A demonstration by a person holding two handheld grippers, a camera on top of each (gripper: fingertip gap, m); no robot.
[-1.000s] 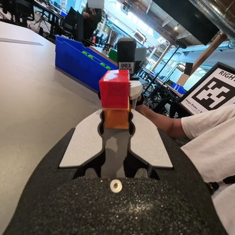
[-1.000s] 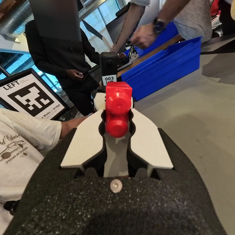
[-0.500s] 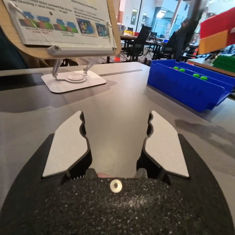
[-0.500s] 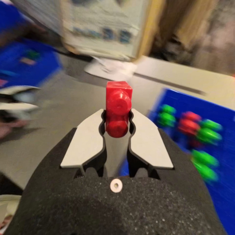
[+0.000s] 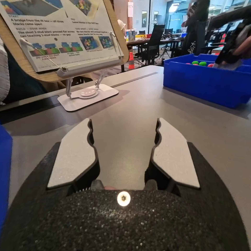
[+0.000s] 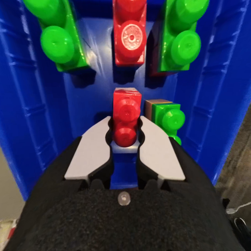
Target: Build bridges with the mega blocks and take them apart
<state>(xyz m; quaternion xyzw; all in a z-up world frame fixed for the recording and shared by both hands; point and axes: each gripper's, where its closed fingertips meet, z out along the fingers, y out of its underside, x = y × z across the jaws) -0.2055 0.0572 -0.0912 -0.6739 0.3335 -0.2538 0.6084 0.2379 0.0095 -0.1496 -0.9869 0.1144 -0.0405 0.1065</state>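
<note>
The right gripper [image 6: 125, 122] is clamped on a red block [image 6: 126, 116], its fingers [image 6: 93, 146] pressing the block's two long side faces. The block's long axis runs straight ahead, in line with the fingers, and both studs face the camera. The gripper points down into a blue bin [image 6: 217, 67], so the bin floor lies directly beyond the block; whether the block touches it cannot be told. Just right of the held block stands a green block [image 6: 168, 119] with a brown piece against its far side. Farther in lie a second red block [image 6: 130, 35] on the centre line and green blocks [image 6: 58, 40] to either side. The gap to the near green block is narrow, so opening the fingers likely has little room on that side. The red block is glossy, hard plastic with two rounded studs. The left gripper [image 5: 124, 130] is spread wide and empty, hovering above the bare bench [image 5: 135, 106], well apart from the bin. Ahead of it stands an instruction card on a stand [image 5: 86, 95].
</note>
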